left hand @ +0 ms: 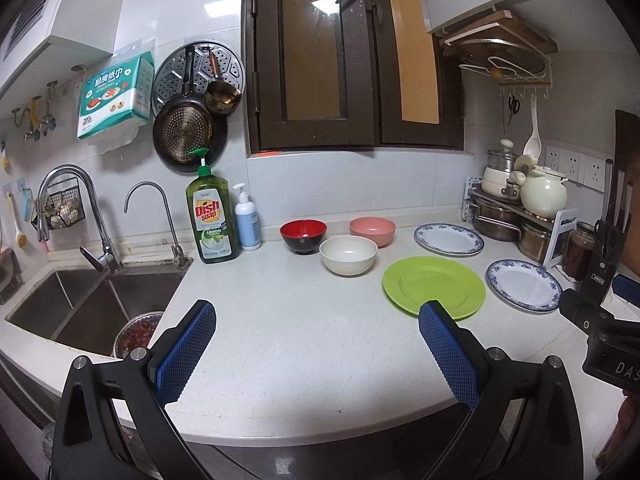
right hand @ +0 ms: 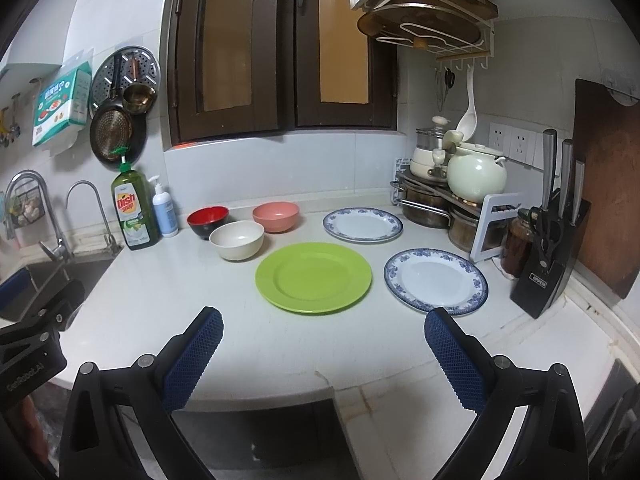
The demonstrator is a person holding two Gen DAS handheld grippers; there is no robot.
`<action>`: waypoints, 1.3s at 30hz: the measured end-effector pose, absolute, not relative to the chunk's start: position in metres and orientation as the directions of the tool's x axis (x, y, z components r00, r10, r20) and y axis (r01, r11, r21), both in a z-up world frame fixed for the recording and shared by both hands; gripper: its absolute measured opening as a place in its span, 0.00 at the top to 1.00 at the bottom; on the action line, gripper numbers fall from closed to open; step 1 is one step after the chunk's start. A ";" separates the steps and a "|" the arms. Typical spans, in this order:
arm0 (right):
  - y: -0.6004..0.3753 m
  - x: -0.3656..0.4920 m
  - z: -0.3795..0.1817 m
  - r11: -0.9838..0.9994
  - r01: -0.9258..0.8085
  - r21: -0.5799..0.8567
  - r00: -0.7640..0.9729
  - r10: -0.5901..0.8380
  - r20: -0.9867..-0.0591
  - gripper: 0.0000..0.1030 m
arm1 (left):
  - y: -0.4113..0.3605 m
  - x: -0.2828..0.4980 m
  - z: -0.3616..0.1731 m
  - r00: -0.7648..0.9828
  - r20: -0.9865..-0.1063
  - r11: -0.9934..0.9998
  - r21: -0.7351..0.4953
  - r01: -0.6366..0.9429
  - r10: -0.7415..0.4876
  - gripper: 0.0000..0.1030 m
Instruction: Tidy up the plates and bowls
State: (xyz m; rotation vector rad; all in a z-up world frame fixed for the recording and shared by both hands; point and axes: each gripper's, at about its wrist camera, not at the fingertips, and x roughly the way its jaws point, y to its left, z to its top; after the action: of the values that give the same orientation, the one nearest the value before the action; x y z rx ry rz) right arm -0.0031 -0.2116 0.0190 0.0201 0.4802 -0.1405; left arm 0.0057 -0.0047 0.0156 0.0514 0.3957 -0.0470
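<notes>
Along the back wall a green dish soap bottle [left hand: 212,216] and a small white pump bottle [left hand: 247,222] stand beside the sink [left hand: 92,300], and at the far right a pot rack [right hand: 444,204] and a black knife block [right hand: 550,256] crowd the corner close to the plates. The white worktop [left hand: 288,340] carries everything: a red bowl [left hand: 303,235], a pink bowl [left hand: 372,231] and a cream bowl [left hand: 348,255] grouped near each other at the back, the cream one nearest. A green plate [right hand: 314,277] lies in the middle, with one blue-rimmed plate [right hand: 363,225] behind it and a second blue-rimmed plate [right hand: 436,281] just beside it on the right; none are stacked. A dark-framed window sits above. The left tool [left hand: 316,354] hovers over bare worktop, fingers spread wide and holding nothing. The right tool [right hand: 324,356] hangs likewise, spread and empty, short of the green plate.
</notes>
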 end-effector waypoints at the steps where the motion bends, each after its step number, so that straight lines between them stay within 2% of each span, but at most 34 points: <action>1: -0.211 -0.003 0.019 0.990 0.140 -0.016 0.877 -0.131 -0.462 0.01 | -0.005 0.006 0.016 0.921 -0.387 0.998 0.041 0.057 -0.036 0.00; 39: -0.201 0.017 0.020 0.993 0.118 -0.025 0.876 -0.116 -0.467 0.01 | 0.001 0.031 0.014 0.910 -0.413 0.998 0.025 0.050 -0.035 0.00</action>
State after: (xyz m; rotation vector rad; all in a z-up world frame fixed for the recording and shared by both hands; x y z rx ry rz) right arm 0.0165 -0.2006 0.0201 0.0048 0.4873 -0.1223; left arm 0.0315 0.0006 0.0136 0.0355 0.4248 -0.0435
